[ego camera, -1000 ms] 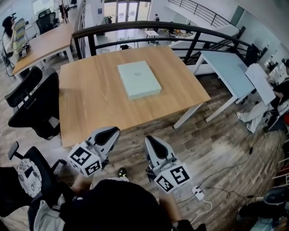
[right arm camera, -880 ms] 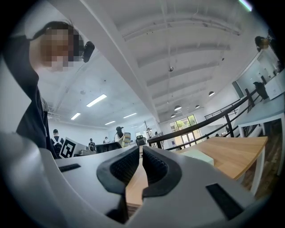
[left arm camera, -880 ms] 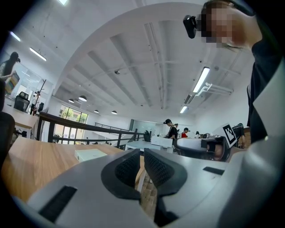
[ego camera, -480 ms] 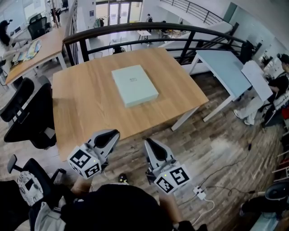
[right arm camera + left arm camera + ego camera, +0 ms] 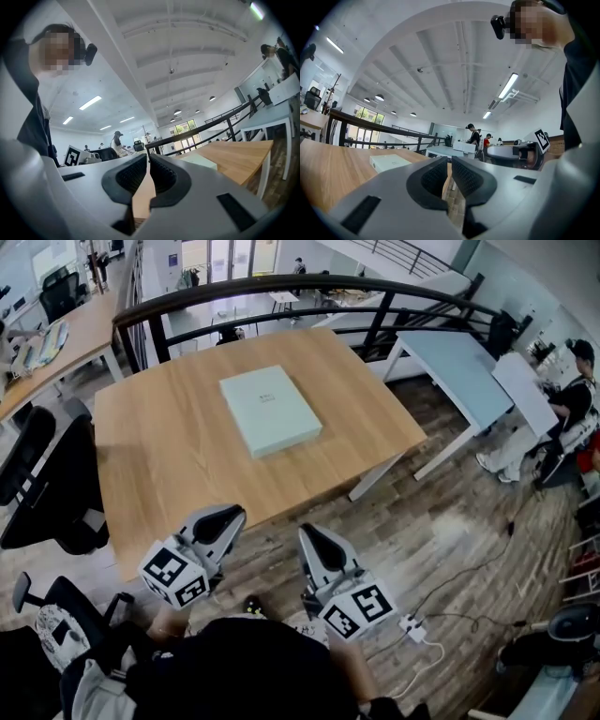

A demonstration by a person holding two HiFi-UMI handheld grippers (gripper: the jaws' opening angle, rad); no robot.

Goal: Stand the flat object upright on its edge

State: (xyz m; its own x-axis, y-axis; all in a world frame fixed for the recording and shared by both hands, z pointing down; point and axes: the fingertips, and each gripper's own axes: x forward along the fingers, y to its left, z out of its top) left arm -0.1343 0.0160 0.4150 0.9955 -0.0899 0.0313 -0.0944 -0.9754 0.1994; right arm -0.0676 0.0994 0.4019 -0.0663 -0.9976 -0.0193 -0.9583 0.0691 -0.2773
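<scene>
looking along the left gripper (image 5: 449, 163), its two dark jaws are found brought together with nothing caught between them. the same is found at the right gripper (image 5: 149, 159): jaws met, nothing held. in the head view both are held side by side, a little apart, low in the picture and aimed toward the near edge of the wooden table (image 5: 159, 456). the left tip overlaps that edge in the picture, while the right tip is seen against the floor (image 5: 441, 521) short of it.

further out, the flat box (image 5: 270, 411), pale green, is laid on its broad face around the middle of the table, well apart from both grippers and untouched. a dark railing (image 5: 281, 285) is seen beyond the far edge.

compared with a second ago, the table and the box have been shifted leftward in the head view and the near edge has been brought closer to the tips. the grippers have been kept at the same spots in the picture, with their jaws shut throughout. an approach is therefore judged to be under way, nothing more. the box has yet to be reached, and the jaws would likely need to be opened, or the closed tips worked under one edge, before it can be tipped up onto its side.
</scene>
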